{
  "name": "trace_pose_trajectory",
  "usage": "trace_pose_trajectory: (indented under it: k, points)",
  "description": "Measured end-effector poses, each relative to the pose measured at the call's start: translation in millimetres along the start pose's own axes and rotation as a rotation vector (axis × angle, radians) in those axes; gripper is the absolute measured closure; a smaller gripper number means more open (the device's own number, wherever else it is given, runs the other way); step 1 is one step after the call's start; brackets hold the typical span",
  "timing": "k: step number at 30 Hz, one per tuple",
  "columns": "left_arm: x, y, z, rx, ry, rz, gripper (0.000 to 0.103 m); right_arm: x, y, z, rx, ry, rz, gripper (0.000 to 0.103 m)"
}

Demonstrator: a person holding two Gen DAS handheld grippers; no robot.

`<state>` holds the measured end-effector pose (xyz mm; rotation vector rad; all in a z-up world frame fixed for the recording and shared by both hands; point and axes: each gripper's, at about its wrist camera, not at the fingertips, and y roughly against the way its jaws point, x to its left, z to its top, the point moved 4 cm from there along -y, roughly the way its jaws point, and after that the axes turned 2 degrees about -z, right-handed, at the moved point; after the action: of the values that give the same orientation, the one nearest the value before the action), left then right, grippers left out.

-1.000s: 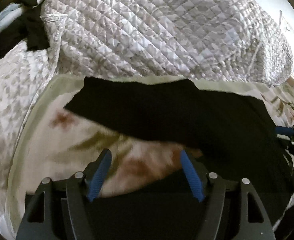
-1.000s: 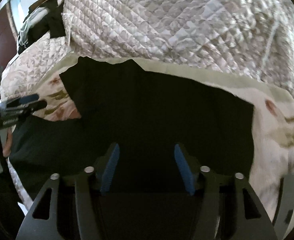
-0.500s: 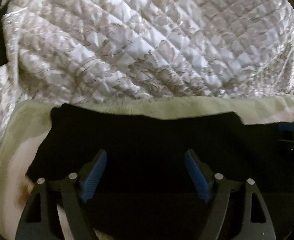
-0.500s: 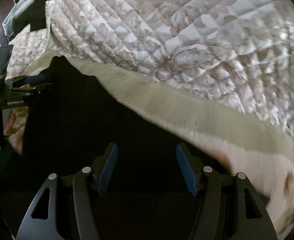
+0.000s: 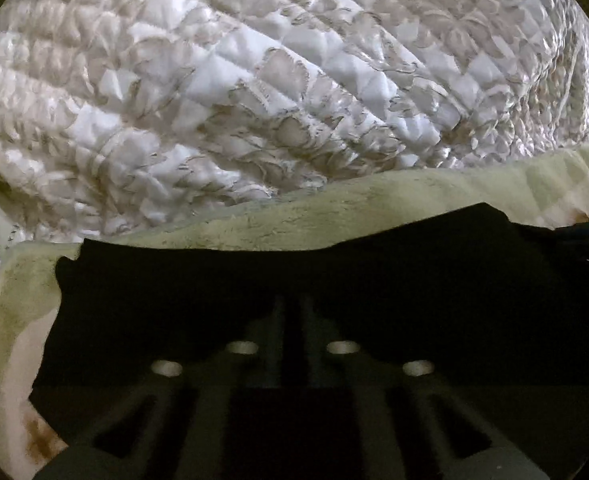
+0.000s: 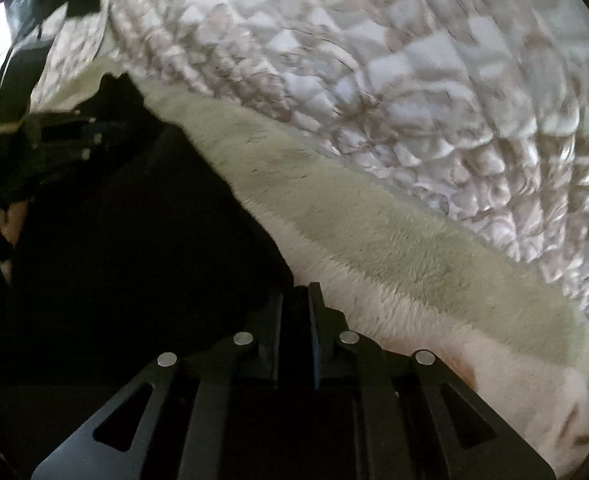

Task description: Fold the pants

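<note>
The black pants (image 5: pixel 374 280) lie flat on a pale fleece blanket, with their far edge just beyond my left gripper (image 5: pixel 292 304). Its fingers are pressed together into the dark cloth, shut on the pants. In the right wrist view the pants (image 6: pixel 134 240) fill the left half. My right gripper (image 6: pixel 296 292) sits at their right edge, its jaws closing with black cloth in the narrow gap between them. The left gripper (image 6: pixel 66 136) shows at the far left of that view, with a hand (image 6: pixel 2 216) below it.
The fleece blanket (image 5: pixel 414 196) has a green border and a cream floral middle (image 6: pixel 494 360). A bulky white and grey quilt (image 5: pixel 254 80) is heaped just beyond the pants, also filling the upper right wrist view (image 6: pixel 374 60).
Both grippers slid forward over the pants to their far edge and went from wide open to closed on the black cloth. The quilt now looms closer.
</note>
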<state>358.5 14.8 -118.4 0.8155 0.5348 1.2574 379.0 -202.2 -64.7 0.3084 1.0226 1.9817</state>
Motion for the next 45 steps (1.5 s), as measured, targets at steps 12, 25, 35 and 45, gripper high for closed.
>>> trace_pose_trajectory:
  k: [12,25,35,45]
  points:
    - [15,164,-45,-0.177,0.129,-0.057,0.099,73,169,-51,-0.242,-0.037,-0.004,0.093]
    - [-11,209,-216,-0.001,0.290,-0.109,0.099,174,149,-217,0.001,-0.292,0.160,0.093]
    - [1,239,-204,-0.078,0.300,-0.052,0.055,158,185,-209,-0.174,-0.421,0.225,0.060]
    - [-10,138,-154,0.032,0.223,0.083,0.046,147,154,-205,-0.157,-0.515,0.236,0.060]
